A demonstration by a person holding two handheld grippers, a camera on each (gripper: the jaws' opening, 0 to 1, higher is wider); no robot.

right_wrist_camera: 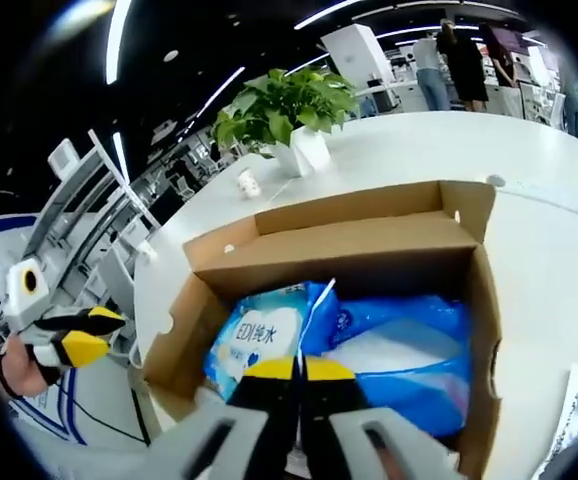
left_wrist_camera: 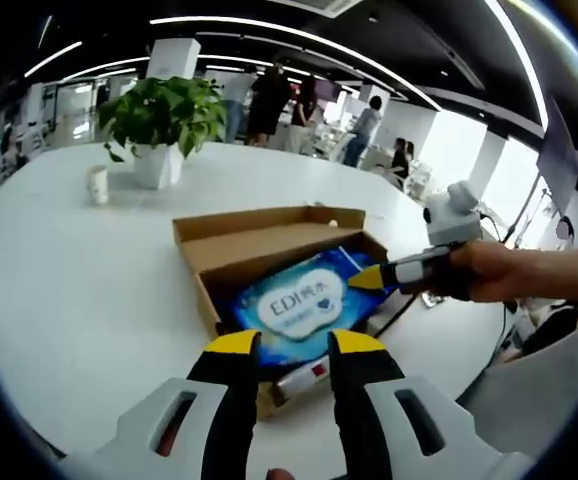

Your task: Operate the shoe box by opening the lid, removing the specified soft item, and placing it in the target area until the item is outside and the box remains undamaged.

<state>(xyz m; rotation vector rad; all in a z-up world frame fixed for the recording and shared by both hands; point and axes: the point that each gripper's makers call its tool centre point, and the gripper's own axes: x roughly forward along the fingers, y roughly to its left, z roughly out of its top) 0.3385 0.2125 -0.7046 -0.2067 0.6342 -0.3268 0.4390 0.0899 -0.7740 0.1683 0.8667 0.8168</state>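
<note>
left gripper view: your left gripper [left_wrist_camera: 294, 343] hangs open over the shoe box [left_wrist_camera: 231, 240], whose lid is open; the blue soft pack [left_wrist_camera: 304, 300] lies inside. right gripper view: your right gripper [right_wrist_camera: 300, 368] pinches the pack's [right_wrist_camera: 269, 335] edge; yanking could tear the cardboard wall.

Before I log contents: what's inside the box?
The open box holds a blue wipes pack, pinched by the right gripper. Next to it lies a blue plastic bag. Anything beneath them is covered.
</note>
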